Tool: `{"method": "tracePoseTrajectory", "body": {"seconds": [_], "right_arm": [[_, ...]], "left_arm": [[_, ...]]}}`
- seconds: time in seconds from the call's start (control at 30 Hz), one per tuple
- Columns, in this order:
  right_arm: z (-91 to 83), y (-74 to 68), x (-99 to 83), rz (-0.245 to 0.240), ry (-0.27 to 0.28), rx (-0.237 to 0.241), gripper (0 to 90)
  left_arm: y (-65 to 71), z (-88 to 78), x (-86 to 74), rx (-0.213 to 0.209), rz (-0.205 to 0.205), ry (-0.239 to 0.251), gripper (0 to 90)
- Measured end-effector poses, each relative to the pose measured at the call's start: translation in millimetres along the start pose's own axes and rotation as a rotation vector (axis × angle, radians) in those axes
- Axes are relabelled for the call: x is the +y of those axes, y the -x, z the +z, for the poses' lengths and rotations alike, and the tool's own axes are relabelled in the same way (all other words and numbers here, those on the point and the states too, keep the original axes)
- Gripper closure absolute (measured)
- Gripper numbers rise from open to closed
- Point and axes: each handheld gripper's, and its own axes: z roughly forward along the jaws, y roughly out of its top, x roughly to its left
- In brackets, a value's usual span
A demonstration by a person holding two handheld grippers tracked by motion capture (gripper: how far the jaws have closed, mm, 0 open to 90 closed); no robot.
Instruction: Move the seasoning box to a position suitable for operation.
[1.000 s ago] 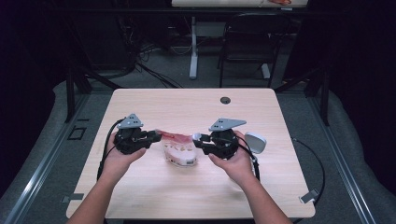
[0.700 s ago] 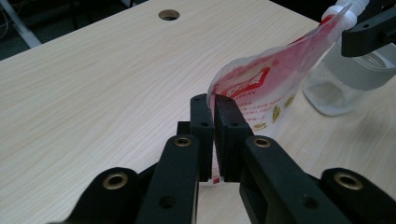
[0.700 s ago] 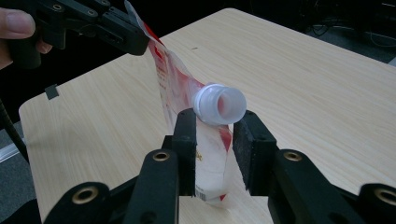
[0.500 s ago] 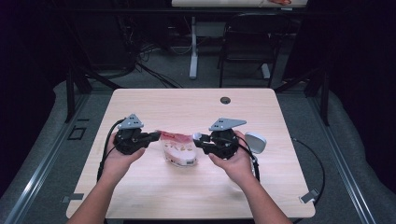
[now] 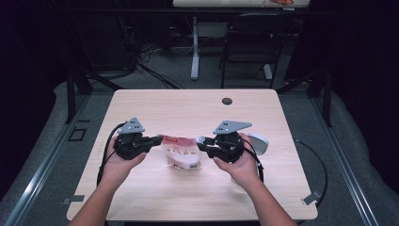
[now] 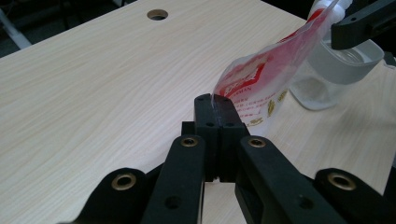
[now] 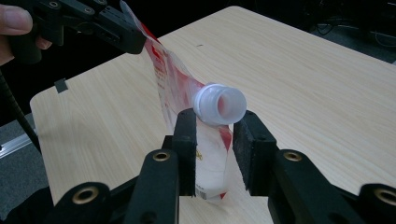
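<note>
A red and white pouch [image 5: 181, 153] with a white screw spout [image 7: 219, 103] hangs stretched between my two grippers, its bottom near the table [image 5: 188, 108]. My left gripper [image 5: 157, 140] [image 6: 215, 100] is shut on the pouch's [image 6: 261, 79] thin top corner, jaws pressed together. My right gripper [image 5: 201, 141] [image 7: 217, 119] is shut on the spout end, with the cap sitting between its pads. The right gripper view shows the left gripper [image 7: 126, 39] pinching the far corner of the pouch [image 7: 175, 84]. The right gripper's jaw [image 6: 355, 25] appears at the top right of the left gripper view.
A pale translucent bowl [image 5: 258, 142] [image 6: 336, 70] rests on the table just behind my right hand. A round cable hole [image 5: 227, 101] [image 6: 157, 14] lies near the table's far edge. Cables trail from both grippers off the table's sides.
</note>
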Motion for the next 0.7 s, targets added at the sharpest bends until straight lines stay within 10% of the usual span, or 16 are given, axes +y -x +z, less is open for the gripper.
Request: {"method": "tracePoseTrajectory", "body": {"seconds": [0.7], "right_arm": [[-26.6,-8.2,-12.7,-0.027,-0.033,0.005,70.4]], "left_arm": [[28.3,-4.0,-7.2,-0.061,0.025,0.006,90.0]]}}
